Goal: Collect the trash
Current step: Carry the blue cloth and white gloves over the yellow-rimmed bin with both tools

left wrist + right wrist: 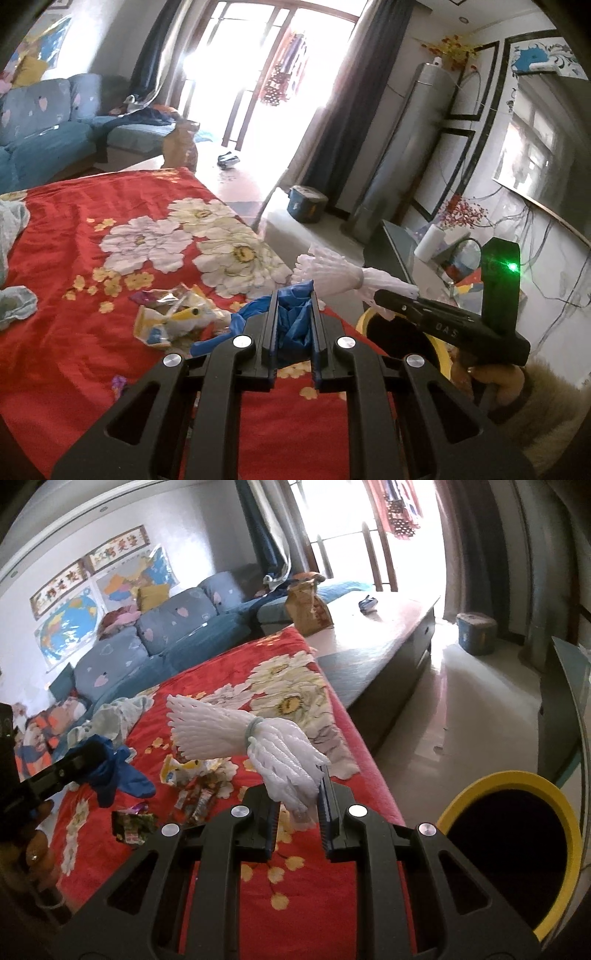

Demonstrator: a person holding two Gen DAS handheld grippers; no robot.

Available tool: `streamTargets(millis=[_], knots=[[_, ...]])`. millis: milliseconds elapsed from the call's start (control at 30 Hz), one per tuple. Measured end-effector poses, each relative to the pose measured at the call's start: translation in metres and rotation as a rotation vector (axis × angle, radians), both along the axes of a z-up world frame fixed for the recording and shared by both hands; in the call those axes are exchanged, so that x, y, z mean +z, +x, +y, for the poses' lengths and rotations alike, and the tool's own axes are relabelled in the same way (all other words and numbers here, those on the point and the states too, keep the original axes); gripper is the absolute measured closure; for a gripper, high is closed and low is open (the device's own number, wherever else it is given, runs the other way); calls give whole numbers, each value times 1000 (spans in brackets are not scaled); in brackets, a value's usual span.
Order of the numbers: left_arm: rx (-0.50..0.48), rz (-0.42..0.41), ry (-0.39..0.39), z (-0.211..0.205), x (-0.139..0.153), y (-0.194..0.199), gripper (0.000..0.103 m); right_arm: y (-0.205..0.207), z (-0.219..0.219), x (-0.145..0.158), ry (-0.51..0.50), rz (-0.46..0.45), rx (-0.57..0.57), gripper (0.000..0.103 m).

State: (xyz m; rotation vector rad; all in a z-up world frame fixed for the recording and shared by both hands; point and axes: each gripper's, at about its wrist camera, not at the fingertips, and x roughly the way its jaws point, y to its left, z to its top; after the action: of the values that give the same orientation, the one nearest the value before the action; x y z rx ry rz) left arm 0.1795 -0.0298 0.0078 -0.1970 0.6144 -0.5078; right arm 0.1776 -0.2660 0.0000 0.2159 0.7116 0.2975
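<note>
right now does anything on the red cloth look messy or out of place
Yes: torn snack wrappers lie scattered on the red floral cloth, and a crumpled pale cloth sits bunched further back. That litter looks odd on a table covering.

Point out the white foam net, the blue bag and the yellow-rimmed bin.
white foam net [229,731], right wrist view, on its banded middle.
blue bag [293,321], left wrist view, on the bunched part.
yellow-rimmed bin [517,780], right wrist view, on its rim.

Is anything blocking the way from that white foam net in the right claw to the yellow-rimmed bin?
Nothing visible does. The right claw holds the white foam net above the red cloth's edge, and the yellow-rimmed bin stands open just beside it, with only bare floor between.
</note>
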Motion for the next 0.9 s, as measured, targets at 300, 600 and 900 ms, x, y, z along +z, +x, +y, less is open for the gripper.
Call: streamTargets(millis=[300, 600, 900], knots=[[-66, 6, 7, -31, -2, -1, 90, -11, -27, 4, -23, -16, -87, 90], [-155, 3, 28, -72, -2, -1, 90, -20, -62, 4, -19, -18, -180, 90], [-232, -9, 39, -109, -3, -4, 90, -32, -93, 3, -12, -18, -268, 90]])
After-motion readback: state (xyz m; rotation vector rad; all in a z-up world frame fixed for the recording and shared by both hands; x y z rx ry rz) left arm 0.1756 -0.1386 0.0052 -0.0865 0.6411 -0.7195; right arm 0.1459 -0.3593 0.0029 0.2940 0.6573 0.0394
